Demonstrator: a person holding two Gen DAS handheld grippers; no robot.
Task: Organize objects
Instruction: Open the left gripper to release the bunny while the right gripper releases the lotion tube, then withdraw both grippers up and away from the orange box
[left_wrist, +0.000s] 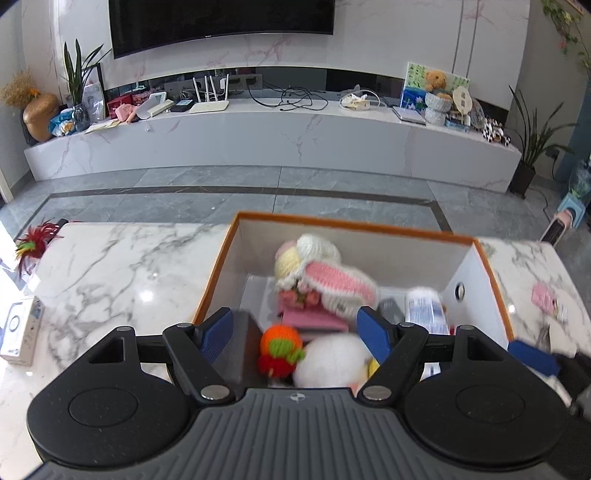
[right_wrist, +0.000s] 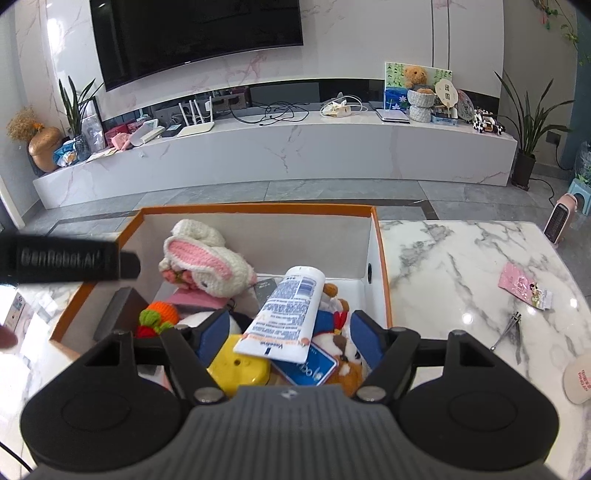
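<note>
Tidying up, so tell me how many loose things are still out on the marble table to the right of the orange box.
3: a pink packet farthest back, a metal nail clipper nearer, and a white cap at the frame's right edge. More may lie out of view.

1. The left gripper has two black scissor-like arms tipped with blue ribbed pads.
2. Silver round screws sit at the arm pivots, just ahead of a grey ribbed housing bearing a small round emblem.
3. On either side of that housing lie black rounded lobes, each with a raised disc.
4. The right gripper is built alike: black arms, blue pads, silver screws, grey ribbed housing.
5. Left of the right gripper, a black bar carries pale lettering "GenRobot.AI".
6. A thin black cable runs at the lower left of that housing.
</note>
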